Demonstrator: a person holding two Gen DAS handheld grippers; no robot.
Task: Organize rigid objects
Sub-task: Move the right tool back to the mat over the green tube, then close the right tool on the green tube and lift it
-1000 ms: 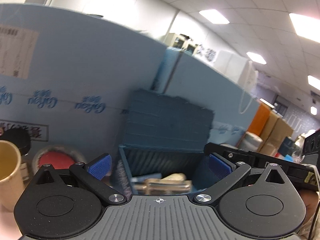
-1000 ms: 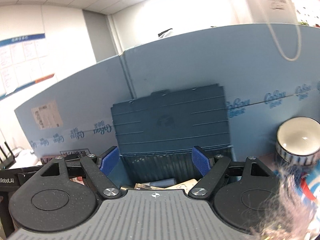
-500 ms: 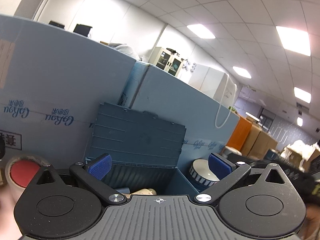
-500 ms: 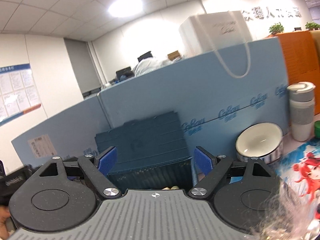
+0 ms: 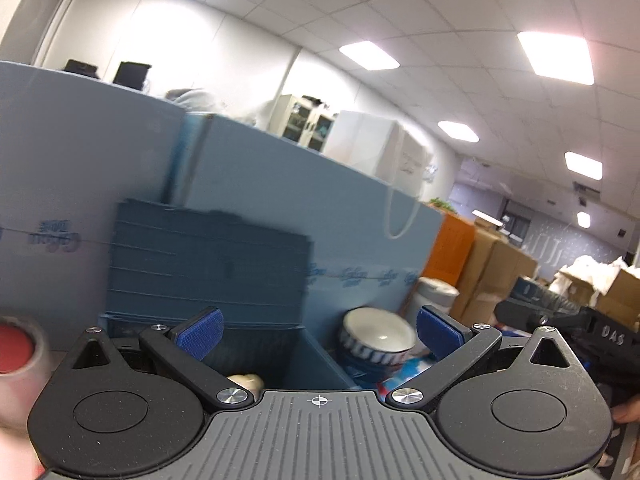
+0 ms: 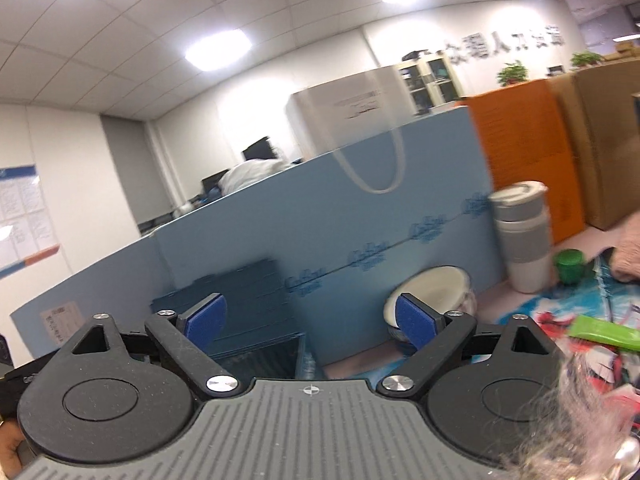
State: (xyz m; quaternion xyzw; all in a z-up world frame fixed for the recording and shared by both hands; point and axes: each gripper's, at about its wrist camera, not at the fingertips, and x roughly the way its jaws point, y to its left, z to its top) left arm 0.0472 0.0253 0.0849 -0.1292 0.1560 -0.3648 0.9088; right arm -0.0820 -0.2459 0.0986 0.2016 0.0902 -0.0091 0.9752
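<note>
A dark blue storage box (image 5: 208, 272) with its lid raised stands against the blue partition; it also shows in the right wrist view (image 6: 248, 312). A pale object (image 5: 246, 381) lies inside it. A white bowl with a blue patterned band (image 5: 376, 338) lies tilted to the box's right, also in the right wrist view (image 6: 434, 290). My left gripper (image 5: 318, 330) is open and empty, in front of the box and bowl. My right gripper (image 6: 310, 318) is open and empty, between box and bowl.
A white and grey tumbler (image 6: 522, 236), a green cup (image 6: 570, 266) and a green packet (image 6: 604, 334) sit at the right on a printed mat (image 6: 560, 312). A red-topped roll (image 5: 16, 350) is at the left. The blue partition (image 6: 360, 240) backs everything.
Both grippers have swung to the right and tilted up. The box has slid left in both views, and the bowl, tumbler and mat have come into sight. Both stay open.
</note>
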